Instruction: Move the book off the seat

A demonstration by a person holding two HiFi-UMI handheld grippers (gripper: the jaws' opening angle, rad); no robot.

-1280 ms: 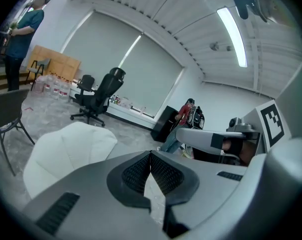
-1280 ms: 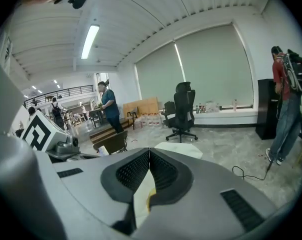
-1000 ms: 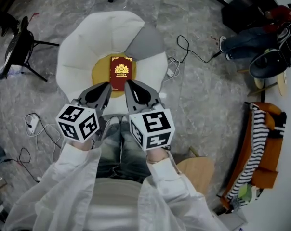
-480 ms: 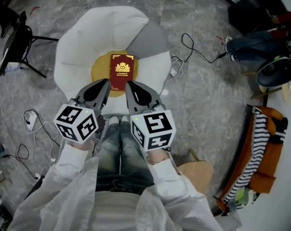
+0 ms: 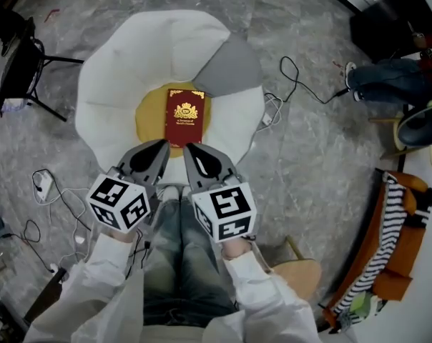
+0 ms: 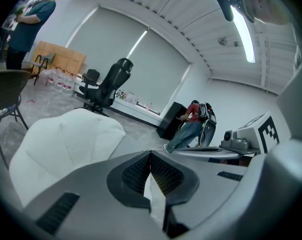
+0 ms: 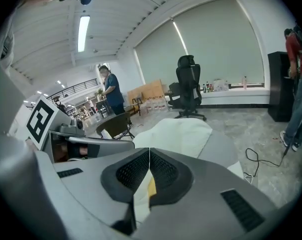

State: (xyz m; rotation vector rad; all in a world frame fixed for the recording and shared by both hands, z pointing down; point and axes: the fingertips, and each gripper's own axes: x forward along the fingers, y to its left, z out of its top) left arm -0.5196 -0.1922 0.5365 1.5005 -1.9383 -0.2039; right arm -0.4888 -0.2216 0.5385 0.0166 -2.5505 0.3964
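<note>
A dark red book [image 5: 185, 116] with a gold crest lies flat on the yellow middle cushion [image 5: 149, 114] of a white flower-shaped seat [image 5: 116, 77]. My left gripper [image 5: 163, 146] hovers just short of the book's near edge, shut, nothing between its jaws. Beside it my right gripper [image 5: 188, 148] is shut and empty too. In the left gripper view the closed jaws [image 6: 151, 156] point over the white seat [image 6: 66, 144]. The right gripper view shows closed jaws [image 7: 149, 154] with the white seat [image 7: 178, 131] beyond; the book is hidden there.
A grey petal [image 5: 227, 64] of the seat lies at its right. Cables [image 5: 291, 73] trail on the marble floor right of the seat, more cables [image 5: 51, 188] at the left. A black stand [image 5: 19, 73] is at the left, an orange chair with striped clothing [image 5: 388, 241] at the right.
Both grippers have dropped lower toward the seat, staying shut. The seat and book appear larger and further down in the head view.
</note>
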